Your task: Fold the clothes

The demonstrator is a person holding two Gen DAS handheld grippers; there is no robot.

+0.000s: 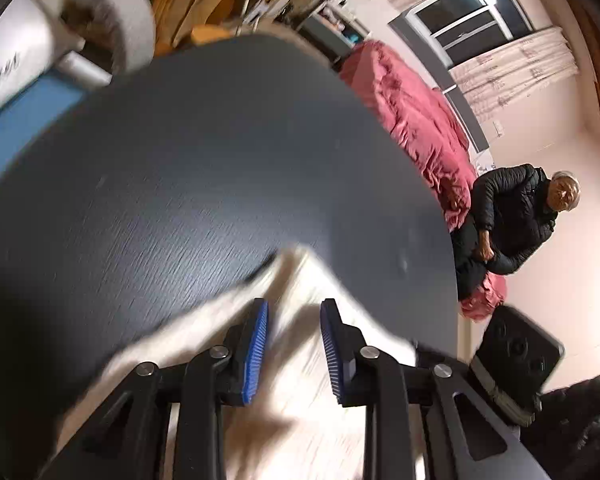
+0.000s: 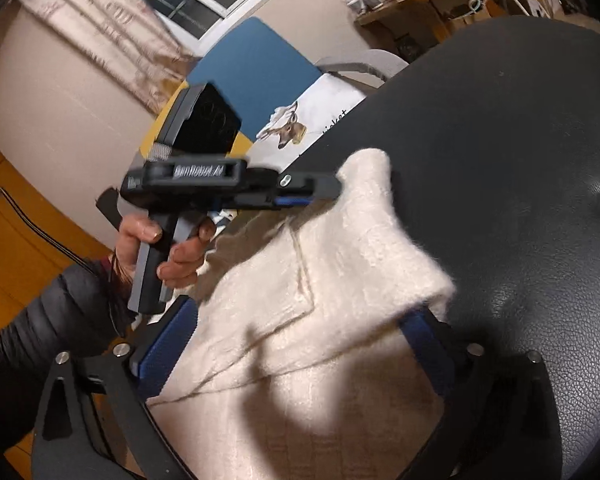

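A fluffy white sweater [image 2: 340, 280] lies on the black leather-grained table [image 2: 520, 140], near its front edge. In the right wrist view a hand [image 2: 136, 236] holds my left gripper [image 2: 334, 191], whose fingers pinch a raised corner of the sweater. In the left wrist view the blurred sweater [image 1: 296, 360] runs between the blue pads [image 1: 256, 352] of my left gripper [image 1: 294, 306]. My right gripper [image 2: 300, 312] stands wide open, with the sweater spread between its two fingers. The cloth's edge drapes over the right pad [image 2: 424, 340].
The table [image 1: 180, 160] ends at a curved edge on the right. Beyond it a person in a black jacket [image 1: 512, 216] sits on a bed with a red quilt [image 1: 412, 120]. A blue chair with a white cushion [image 2: 320, 108] stands at the table's far side.
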